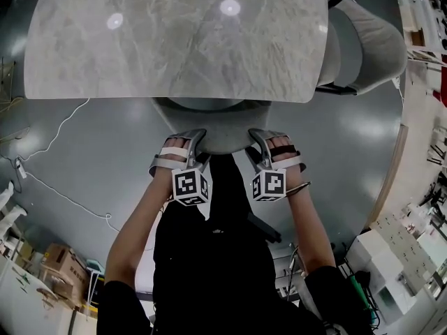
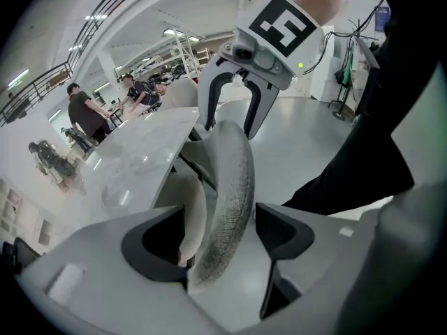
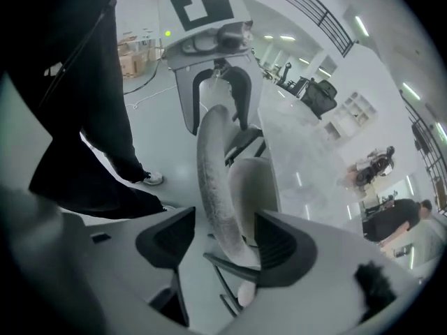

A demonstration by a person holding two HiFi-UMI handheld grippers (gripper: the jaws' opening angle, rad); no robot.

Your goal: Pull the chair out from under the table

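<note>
Our left gripper (image 2: 222, 234) straddles the back rim of the chair (image 1: 216, 128), jaws wide, gripping nothing. The chair sits tucked under the worktop (image 1: 174, 40). Our right gripper (image 3: 220, 239) does likewise. We should clamp both firmly, then pull evenly straight back.

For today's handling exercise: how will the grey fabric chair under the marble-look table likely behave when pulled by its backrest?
The backrest of the grey fabric chair stands rigid between the open left tool and right tool, so it probably won't flop. Its rough weave likely resists slipping. On the glossy grey floor it may slide readily, or tip if pulled high.
</note>
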